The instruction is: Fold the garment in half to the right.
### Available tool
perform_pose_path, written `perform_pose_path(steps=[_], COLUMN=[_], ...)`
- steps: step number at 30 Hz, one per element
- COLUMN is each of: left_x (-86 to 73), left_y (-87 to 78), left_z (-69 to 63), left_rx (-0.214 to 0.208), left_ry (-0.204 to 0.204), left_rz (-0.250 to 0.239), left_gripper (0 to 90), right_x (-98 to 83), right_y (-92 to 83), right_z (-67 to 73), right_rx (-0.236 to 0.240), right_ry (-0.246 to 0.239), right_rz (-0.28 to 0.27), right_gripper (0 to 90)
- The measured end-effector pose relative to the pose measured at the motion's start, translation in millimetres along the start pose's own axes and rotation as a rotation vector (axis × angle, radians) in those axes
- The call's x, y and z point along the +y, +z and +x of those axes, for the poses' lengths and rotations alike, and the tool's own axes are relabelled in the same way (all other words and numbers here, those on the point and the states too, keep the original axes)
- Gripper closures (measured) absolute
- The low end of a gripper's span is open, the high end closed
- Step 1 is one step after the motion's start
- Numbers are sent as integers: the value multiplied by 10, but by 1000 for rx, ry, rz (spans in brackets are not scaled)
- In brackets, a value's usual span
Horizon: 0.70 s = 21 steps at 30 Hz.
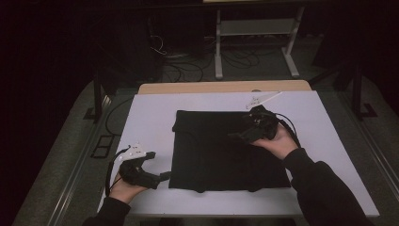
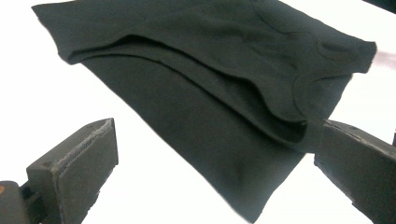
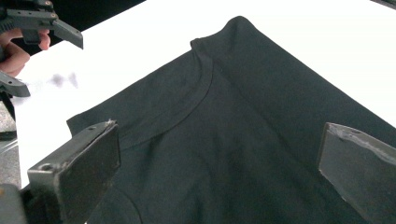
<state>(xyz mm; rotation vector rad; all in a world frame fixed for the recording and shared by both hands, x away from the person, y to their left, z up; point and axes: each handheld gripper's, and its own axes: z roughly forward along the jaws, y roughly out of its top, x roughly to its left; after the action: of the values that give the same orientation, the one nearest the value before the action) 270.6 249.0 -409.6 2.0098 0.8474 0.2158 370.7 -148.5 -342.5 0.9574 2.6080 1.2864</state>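
step: fold shirt [image 1: 226,150] | left gripper [image 1: 162,177] open at shirt's near-left corner | right gripper [image 1: 235,136] open above shirt | advice: pinch all layers at corner, lift evenly

The table [image 1: 150,117] has a white top, with a strip of pale wood showing along its far edge. A black T-shirt [image 1: 216,155] lies directly on it, folded into a rough rectangle and set a little right of the middle, so bare white surface borders it on every side (widest on the left). In the left gripper view the T-shirt [image 2: 196,107] shows its layered folded edges and a curved neckline against the white top. In the right gripper view the T-shirt [image 3: 219,140] lies flat, the round collar seam facing up and one corner reaching toward the far white surface.
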Motion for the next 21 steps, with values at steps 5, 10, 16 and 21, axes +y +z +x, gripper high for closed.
perform_pose_path(steps=[5, 10, 16, 21], left_x=[-34, -83, -111, -139], left_y=[3, 65, 124, 161], left_z=[32, 33, 3, -15], left_rx=[8, -12, -37, -61], left_ry=[1, 22, 47, 47], left_rz=[17, 59, 83, 106], left_gripper=[0, 0, 0, 0], right_x=[117, 222, 308, 389], right_y=[86, 181, 299, 443], right_z=[-5, -22, -55, -105], right_rx=[-5, -11, -10, -15], right_ry=[-17, -26, -25, -16], right_rz=[10, 16, 21, 29], right_gripper=[0, 0, 0, 0])
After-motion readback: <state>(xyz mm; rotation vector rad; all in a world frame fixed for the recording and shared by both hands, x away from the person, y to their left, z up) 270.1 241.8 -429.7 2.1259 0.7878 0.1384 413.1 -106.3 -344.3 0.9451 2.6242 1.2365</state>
